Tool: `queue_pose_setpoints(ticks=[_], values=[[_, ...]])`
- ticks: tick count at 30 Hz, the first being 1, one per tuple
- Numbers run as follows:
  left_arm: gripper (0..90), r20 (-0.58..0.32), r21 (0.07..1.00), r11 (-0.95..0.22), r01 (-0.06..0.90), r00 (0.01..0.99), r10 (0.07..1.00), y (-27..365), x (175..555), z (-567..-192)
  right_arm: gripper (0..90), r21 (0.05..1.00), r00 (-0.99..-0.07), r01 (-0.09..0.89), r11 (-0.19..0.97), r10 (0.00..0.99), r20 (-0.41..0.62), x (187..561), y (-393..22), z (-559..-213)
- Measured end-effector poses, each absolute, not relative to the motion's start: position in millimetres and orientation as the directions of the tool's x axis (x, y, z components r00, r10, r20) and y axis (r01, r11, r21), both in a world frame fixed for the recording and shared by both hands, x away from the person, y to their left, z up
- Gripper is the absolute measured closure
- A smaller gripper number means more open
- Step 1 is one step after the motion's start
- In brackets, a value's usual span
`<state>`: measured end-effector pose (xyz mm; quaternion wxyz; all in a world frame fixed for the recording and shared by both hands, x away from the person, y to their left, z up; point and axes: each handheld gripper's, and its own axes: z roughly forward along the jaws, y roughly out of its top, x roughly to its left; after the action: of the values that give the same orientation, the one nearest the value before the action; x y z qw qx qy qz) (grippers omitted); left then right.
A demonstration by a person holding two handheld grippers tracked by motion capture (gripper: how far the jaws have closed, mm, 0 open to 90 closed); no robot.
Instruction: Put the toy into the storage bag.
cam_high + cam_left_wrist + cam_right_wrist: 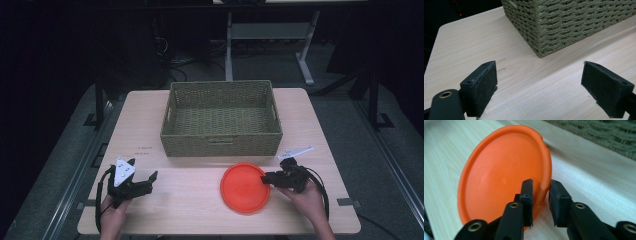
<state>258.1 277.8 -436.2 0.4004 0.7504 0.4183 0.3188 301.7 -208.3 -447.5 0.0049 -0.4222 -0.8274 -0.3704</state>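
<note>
An orange round plate [245, 188] lies on the wooden table in front of the basket, right of the middle. My right gripper [265, 177] comes in from the plate's right side. In the right gripper view, its jaws [541, 192] clasp the plate [504, 175] at its rim, one pad inside the bowl and one outside. My left gripper [144, 169] rests near the front left of the table. It stands wide open [539, 82] over bare wood, with nothing between its pads.
A woven olive basket [220, 137] with nothing in it stands at the back middle of the table [190, 210]; its corner [574, 22] rises just ahead of my left gripper. Table edges run close behind both hands. Dark floor and desk legs lie beyond.
</note>
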Motion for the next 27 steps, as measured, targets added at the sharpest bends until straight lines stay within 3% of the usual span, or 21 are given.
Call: queue_pose_setpoints(ticks=[8,27], values=[[12.8,0.139,0.871,-0.320,0.372,0.439,0.888,279,257,-436,81.8,0.643,-0.668,0.668,0.374,0.683,0.296,296,-204,-429],[12.8,0.139,0.871,-0.320,0.372,0.438,0.888,280,257,-435,82.4,0.674,-0.725,0.621,0.400,0.620,0.300,288,-200,-389]])
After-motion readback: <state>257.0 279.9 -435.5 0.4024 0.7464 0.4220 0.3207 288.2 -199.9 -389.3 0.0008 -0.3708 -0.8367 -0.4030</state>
